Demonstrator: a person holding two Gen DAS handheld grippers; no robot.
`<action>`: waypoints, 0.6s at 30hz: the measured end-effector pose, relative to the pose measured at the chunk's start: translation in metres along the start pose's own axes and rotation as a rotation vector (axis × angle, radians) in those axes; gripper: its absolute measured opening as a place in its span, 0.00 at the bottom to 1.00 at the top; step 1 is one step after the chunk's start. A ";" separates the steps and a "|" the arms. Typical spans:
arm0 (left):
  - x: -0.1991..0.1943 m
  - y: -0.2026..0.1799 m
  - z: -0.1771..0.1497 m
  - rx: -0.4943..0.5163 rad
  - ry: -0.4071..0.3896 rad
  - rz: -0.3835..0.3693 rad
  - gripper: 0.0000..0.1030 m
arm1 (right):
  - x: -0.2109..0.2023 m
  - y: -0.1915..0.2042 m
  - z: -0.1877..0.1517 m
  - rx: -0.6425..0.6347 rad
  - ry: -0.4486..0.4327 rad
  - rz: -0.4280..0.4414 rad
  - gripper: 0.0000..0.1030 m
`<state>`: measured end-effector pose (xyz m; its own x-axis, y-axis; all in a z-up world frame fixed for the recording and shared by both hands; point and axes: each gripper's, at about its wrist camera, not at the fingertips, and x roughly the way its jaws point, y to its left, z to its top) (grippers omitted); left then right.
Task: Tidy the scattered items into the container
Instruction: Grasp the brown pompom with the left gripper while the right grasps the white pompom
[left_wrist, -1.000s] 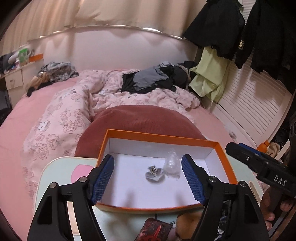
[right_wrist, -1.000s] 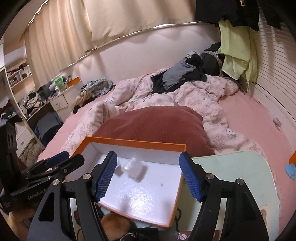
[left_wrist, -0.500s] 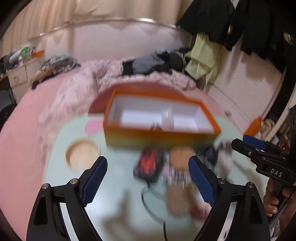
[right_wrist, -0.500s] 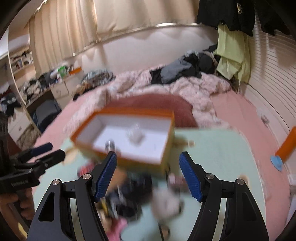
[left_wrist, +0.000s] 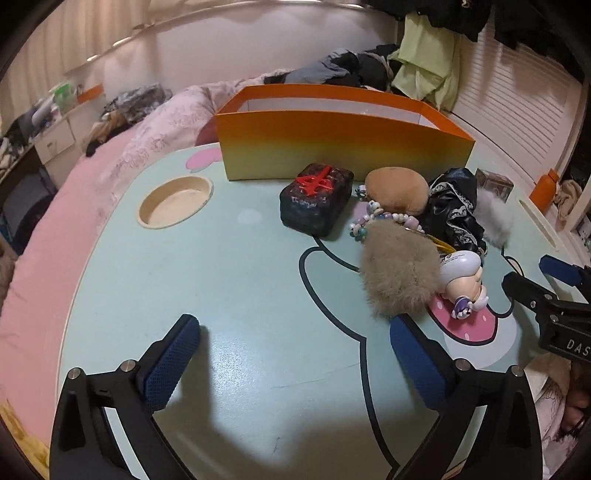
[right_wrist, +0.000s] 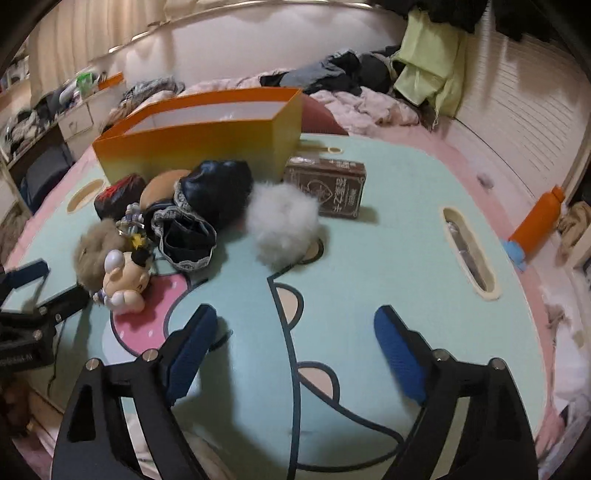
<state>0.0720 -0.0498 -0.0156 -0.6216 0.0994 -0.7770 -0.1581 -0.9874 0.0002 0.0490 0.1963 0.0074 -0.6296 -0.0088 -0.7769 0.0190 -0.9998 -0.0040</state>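
Note:
The orange box (left_wrist: 343, 147) (right_wrist: 199, 144) stands at the table's far side. In front of it lie a dark block with a red character (left_wrist: 316, 197), a tan plush (left_wrist: 397, 188), a bead bracelet (left_wrist: 380, 221), a beige fur pompom (left_wrist: 400, 273) (right_wrist: 94, 251), black lace fabric (right_wrist: 207, 199), a white pompom (right_wrist: 282, 225), a small doll (right_wrist: 125, 280) and a brown carton (right_wrist: 327, 186). My left gripper (left_wrist: 295, 328) hovers low over bare table near the beige pompom, jaws opening, nothing between them. My right gripper (right_wrist: 295, 317) is short of the white pompom, jaws opening and empty.
The pale green table (left_wrist: 221, 277) has a round cup recess (left_wrist: 175, 201) at the left and a long slot (right_wrist: 467, 251) at the right. An orange bottle (right_wrist: 539, 225) lies on the pink bed beyond the right edge. Clothes are piled behind the box.
Both grippers pulled back from above the box and sank toward the table, so the scattered items came into view. Both pairs of jaws stand wider than before.

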 end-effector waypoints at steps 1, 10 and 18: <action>0.000 0.000 0.000 0.000 -0.002 -0.001 1.00 | 0.001 -0.001 0.001 0.004 -0.003 -0.001 0.87; -0.010 0.003 0.003 -0.027 -0.043 -0.046 0.98 | 0.001 -0.004 -0.003 -0.001 -0.013 0.004 0.87; -0.016 -0.002 0.037 -0.071 -0.116 -0.171 0.74 | -0.010 -0.001 0.019 -0.027 -0.082 0.034 0.87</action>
<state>0.0539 -0.0445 0.0202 -0.6752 0.2757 -0.6842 -0.2170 -0.9607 -0.1730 0.0410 0.1973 0.0273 -0.6899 -0.0454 -0.7225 0.0621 -0.9981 0.0035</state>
